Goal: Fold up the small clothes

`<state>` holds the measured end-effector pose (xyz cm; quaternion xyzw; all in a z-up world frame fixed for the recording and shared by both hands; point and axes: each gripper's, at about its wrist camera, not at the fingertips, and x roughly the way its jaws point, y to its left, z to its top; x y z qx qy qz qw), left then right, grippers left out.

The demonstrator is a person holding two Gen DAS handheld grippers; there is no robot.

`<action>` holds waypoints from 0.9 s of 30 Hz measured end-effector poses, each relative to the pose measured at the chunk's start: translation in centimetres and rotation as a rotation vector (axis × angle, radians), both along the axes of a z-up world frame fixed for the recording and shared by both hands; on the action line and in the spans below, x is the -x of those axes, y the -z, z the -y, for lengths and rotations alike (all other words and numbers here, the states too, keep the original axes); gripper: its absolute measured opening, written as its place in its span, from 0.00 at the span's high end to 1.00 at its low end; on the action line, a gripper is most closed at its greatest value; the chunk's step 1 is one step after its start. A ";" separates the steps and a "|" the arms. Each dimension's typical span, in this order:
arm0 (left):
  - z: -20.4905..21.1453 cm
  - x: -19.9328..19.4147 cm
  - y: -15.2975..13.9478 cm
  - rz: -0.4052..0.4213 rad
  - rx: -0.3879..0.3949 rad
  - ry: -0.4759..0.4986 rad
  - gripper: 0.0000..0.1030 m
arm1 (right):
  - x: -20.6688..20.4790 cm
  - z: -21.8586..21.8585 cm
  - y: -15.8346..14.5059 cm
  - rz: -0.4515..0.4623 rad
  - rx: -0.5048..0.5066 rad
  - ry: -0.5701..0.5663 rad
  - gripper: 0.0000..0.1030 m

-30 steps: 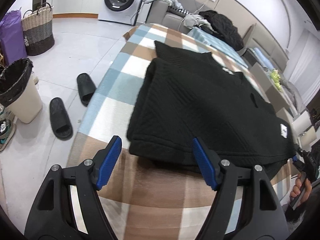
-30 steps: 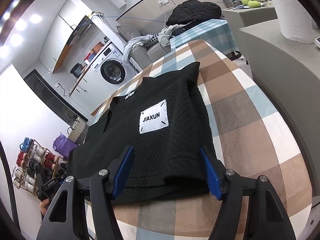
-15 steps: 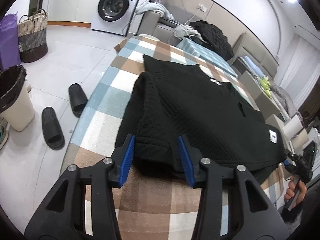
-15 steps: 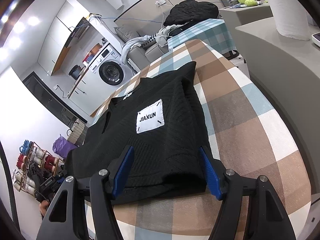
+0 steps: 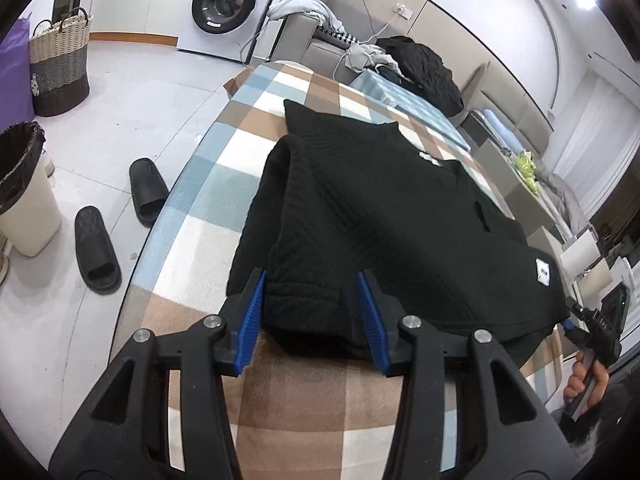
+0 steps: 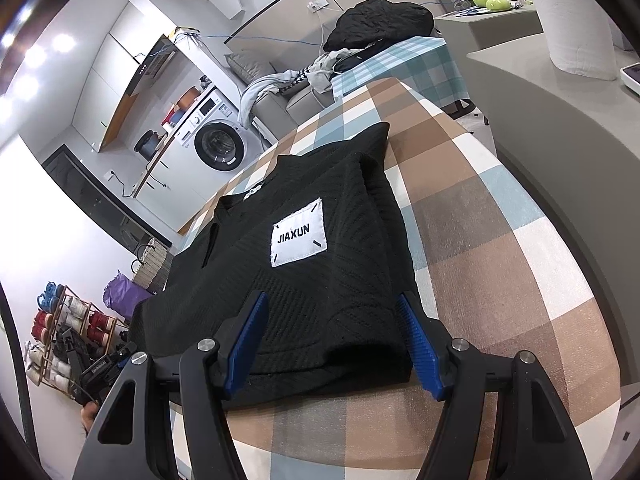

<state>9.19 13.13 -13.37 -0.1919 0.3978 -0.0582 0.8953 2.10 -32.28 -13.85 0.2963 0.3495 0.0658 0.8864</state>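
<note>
The black sweater (image 5: 380, 216) lies flat on the checked table (image 5: 304, 412), its sides already turned in, so what remains, by my reading, is to bring the near hem up toward the collar. That explains the 2 grippers parked at the near edge, 1 at each hem corner. The left gripper (image 5: 310, 316) has just been closing, and its blue pads (image 5: 252, 316) now pinch a bunched fold of the hem between them – the cloth humps up inside the jaws, which looks like a real grip rather than a loose straddle. The right gripper (image 6: 334, 344) sits at the other corner with its jaws wider; the hem lies between the pads (image 6: 418, 344), and the right pad seems to meet the folded edge, but I cannot tell whether they are pressing or only bracketing it. Holding both corners keeps the hem straight when it lifts – a 1-sided pull would skew the fold. The white JIAXUN patch (image 6: 299, 236) faces up, so it would end inside the fold. The knit looks thick, so it should hold its shape well. Slippers (image 5: 120, 216) and a bin (image 5: 24, 192) sit on the floor, well apart from the work.
</note>
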 end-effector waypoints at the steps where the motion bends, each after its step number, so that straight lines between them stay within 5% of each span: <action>1: 0.0 -0.2 -0.1 0.004 0.004 -0.005 0.60 | 0.0 0.0 0.0 0.002 -0.006 0.005 0.34; 6: -0.1 -0.9 -0.5 0.020 0.027 -0.023 0.83 | -0.4 0.4 0.2 -0.004 -0.048 0.034 0.38; 8: -0.2 -1.1 -0.8 0.035 0.028 -0.036 0.89 | -0.6 0.6 0.2 -0.018 -0.046 0.048 0.48; 13: -0.5 -0.8 -1.7 0.066 0.038 -0.059 0.94 | -1.0 1.1 0.6 -0.062 -0.019 0.090 0.91; 19: -1.2 -0.4 -3.5 0.118 0.065 -0.077 0.95 | -0.2 2.0 -1.6 0.055 -0.114 0.079 0.94; 27: -1.2 -2.2 -6.6 0.197 0.053 -0.076 0.95 | -2.8 2.5 -5.8 0.139 -0.120 0.089 0.94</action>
